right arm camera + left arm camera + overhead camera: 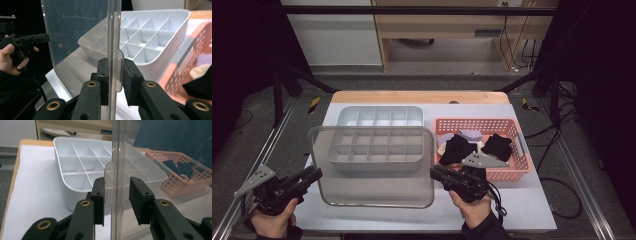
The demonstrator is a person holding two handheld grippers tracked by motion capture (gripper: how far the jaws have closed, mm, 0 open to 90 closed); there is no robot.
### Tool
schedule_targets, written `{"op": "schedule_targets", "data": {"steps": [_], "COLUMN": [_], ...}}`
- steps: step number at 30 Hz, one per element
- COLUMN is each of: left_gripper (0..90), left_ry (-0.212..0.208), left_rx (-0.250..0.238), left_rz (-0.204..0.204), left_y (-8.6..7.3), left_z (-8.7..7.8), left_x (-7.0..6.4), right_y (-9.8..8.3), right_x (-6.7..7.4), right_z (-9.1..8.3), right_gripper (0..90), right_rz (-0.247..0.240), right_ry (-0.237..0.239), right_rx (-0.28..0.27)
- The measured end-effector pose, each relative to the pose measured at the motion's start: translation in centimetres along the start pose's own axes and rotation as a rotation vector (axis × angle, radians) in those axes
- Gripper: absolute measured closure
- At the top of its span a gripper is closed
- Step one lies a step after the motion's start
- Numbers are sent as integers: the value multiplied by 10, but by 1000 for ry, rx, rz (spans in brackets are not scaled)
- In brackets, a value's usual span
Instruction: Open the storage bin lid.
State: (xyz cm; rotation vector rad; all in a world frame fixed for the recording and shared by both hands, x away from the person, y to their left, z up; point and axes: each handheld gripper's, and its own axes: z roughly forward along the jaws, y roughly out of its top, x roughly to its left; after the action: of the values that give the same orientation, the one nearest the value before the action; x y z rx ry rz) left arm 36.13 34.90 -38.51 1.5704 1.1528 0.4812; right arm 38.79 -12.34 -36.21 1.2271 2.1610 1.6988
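We look down on a white table (532, 210) with a wooden strip along its far edge, dark floor on either side and pale cabinets at twelve o'clock. At the centre sits a grey divided tray (379, 137), and over it we hold a clear lid (372, 192), level and raised, its near half reaching out toward six o'clock past the tray's front wall.

Our left gripper (312, 175) meets the lid's edge at eight o'clock. In the left gripper view the clear rim (117, 157) stands between the jaws; the left pad lies near it and the right pad stands off with a visible gap, so we cannot tell whether it truly clamps.

Our right gripper (437, 173) takes the lid's edge at four o'clock, pads pinched on the rim in the right gripper view.

At three o'clock a pink basket (522, 150) holding dark and pale cloth lies just beside the lid's right edge, leaving little room there. Bare table stays free at six o'clock.
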Motion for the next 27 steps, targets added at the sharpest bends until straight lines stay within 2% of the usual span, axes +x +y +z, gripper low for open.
{"op": "schedule_targets", "data": {"steps": [6, 12, 22, 27], "left_gripper": [653, 655, 655, 654], "left_ry": [5, 34, 55, 69], "left_rx": [37, 106, 155, 199], "left_rz": [-19, -27, -34, -35], "left_y": [-18, -40, -54, -61], "left_z": [-10, -19, -23, -22], "left_x": [1, 1, 1, 4], "right_y": [-18, -33, -53, -66], "right_x": [4, 7, 3, 1], "right_z": [2, 7, 16, 24], "right_gripper": [775, 774, 775, 770], "right_rz": [16, 24, 69, 90], "right_ry": [31, 41, 59, 62], "right_rx": [58, 113, 175, 220]}}
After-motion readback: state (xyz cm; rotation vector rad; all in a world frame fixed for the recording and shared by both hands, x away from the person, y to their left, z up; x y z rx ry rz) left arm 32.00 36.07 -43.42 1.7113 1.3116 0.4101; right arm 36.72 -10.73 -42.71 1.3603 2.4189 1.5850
